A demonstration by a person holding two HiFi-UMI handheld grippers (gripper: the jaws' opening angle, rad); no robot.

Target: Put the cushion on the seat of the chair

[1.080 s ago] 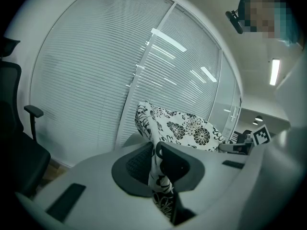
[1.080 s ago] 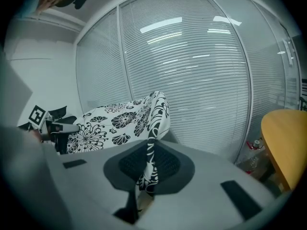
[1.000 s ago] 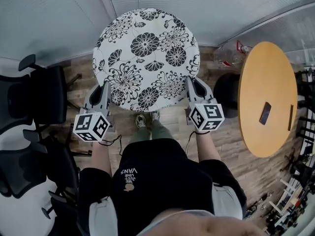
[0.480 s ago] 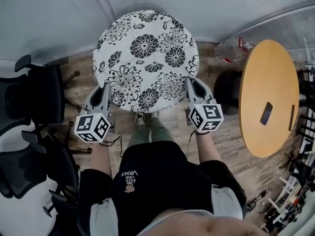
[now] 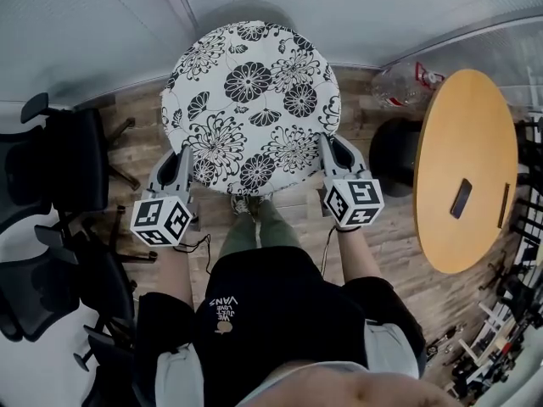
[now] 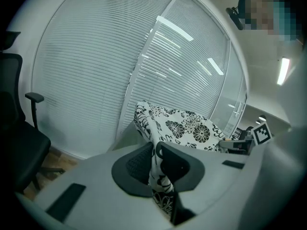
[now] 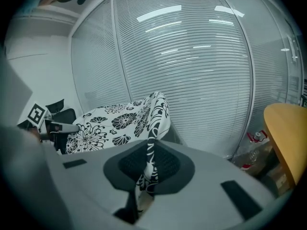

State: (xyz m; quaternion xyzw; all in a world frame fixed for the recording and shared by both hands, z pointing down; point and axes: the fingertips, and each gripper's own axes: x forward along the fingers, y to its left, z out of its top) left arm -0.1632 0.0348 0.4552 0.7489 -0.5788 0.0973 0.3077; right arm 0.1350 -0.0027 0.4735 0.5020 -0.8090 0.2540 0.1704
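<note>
Cushion, round, white with a black flower print, hung flat in the air in front of the person, carried by both tools at its near edge. The left gripper was clenched on the near-left rim. In the left gripper view a fold of the printed fabric stood pinched between the two dark pads. The right gripper was clenched on the near-right rim in the same way, its jaws closed on a thin fold of cloth in the right gripper view. The person's shoes showed on the wooden floor just under the near rim, so the cushion rested on nothing there.

Two black office chairs stood well apart to the left, and a round wooden table to the right. A wall of blinds closed the far side. A grey form showed below the cushion's far part in both gripper views; whether it was a chair seat could not be told.

Step in hand, as judged: carrying, with the placing not yet done. The next move would call for bringing the cushion level over the chosen seat and lowering it with both tools together until it lay centred. Only then should both jaws let go, since an early release on one side would likely tip it.
</note>
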